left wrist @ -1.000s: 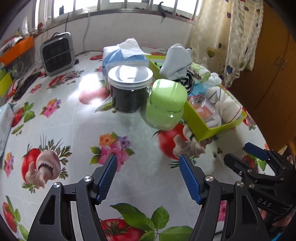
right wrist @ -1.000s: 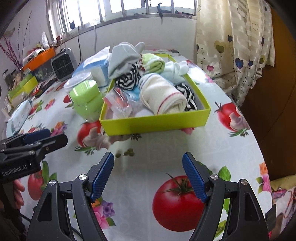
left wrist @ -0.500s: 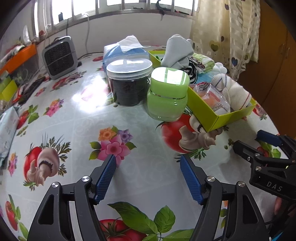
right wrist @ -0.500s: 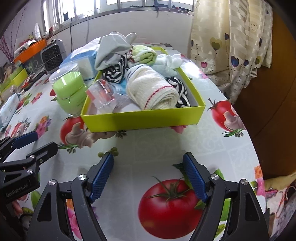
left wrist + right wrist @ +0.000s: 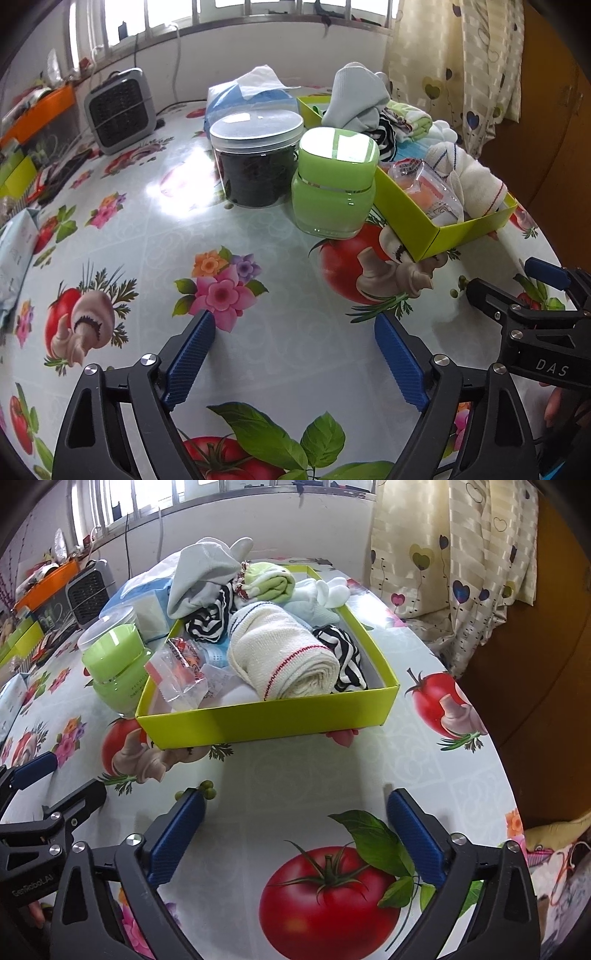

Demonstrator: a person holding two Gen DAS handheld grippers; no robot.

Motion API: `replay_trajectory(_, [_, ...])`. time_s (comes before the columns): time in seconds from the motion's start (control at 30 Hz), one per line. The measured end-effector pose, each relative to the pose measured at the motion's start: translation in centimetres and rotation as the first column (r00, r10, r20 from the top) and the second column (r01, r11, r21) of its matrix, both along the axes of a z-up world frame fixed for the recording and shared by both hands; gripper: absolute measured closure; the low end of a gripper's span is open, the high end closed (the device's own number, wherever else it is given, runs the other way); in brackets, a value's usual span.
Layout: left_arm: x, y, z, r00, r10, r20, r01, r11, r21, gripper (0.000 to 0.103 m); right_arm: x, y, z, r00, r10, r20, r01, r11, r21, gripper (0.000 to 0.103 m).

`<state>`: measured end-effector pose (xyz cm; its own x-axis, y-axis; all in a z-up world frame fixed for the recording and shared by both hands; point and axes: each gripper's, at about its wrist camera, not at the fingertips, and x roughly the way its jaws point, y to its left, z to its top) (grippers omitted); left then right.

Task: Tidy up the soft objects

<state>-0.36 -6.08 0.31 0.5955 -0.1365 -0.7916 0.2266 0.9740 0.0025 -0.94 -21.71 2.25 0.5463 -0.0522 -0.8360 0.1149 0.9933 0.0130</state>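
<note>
Cream rolled towel lengthwise in yellow-green box

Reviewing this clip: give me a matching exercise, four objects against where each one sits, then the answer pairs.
Things:
1. cream rolled towel
2. green jar
3. small grey heater
4. clear-lidded jar of dark contents

Places:
A. far back on the table, by the wall
B. inside the yellow-green box
C. just outside the box's left wall
D. in front of the tissue pack

Pairs: 1-B, 2-C, 3-A, 4-D
</note>
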Motion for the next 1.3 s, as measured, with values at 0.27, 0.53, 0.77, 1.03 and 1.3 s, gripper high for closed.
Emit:
replay_trajectory(0.27, [0.21, 0.09, -0.16, 1.000, 0.004, -0.009, -0.004, 1.000, 0.002, 0.008, 0.01, 0.02, -0.01, 1.000, 0.000, 0.000, 0.000, 1.000, 0.000, 0.002])
replay_trajectory(0.53, [0.22, 0.08, -0.17, 1.000, 0.004, -0.009, -0.004, 1.000, 0.003, 0.007, 0.04, 0.01, -0.04, 1.000, 0.000, 0.000, 0.000, 1.000, 0.000, 0.002])
replay_trajectory(0.77, [0.25, 0.07, -0.18, 1.000, 0.006, -0.010, -0.006, 1.000, 0.003, 0.006, 0.07, 0.02, -0.04, 1.000, 0.000, 0.000, 0.000, 1.000, 0.000, 0.002])
replay_trajectory(1.03, [0.29, 0.09, -0.23, 1.000, 0.006, -0.011, -0.006, 1.000, 0.003, 0.005, 0.05, 0.02, -0.02, 1.000, 0.000, 0.000, 0.000, 1.000, 0.000, 0.002])
replay_trajectory(1.3, [0.28, 0.09, -0.22, 1.000, 0.006, -0.011, -0.006, 1.000, 0.003, 0.005, 0.03, 0.01, -0.02, 1.000, 0.000, 0.000, 0.000, 1.000, 0.000, 0.002])
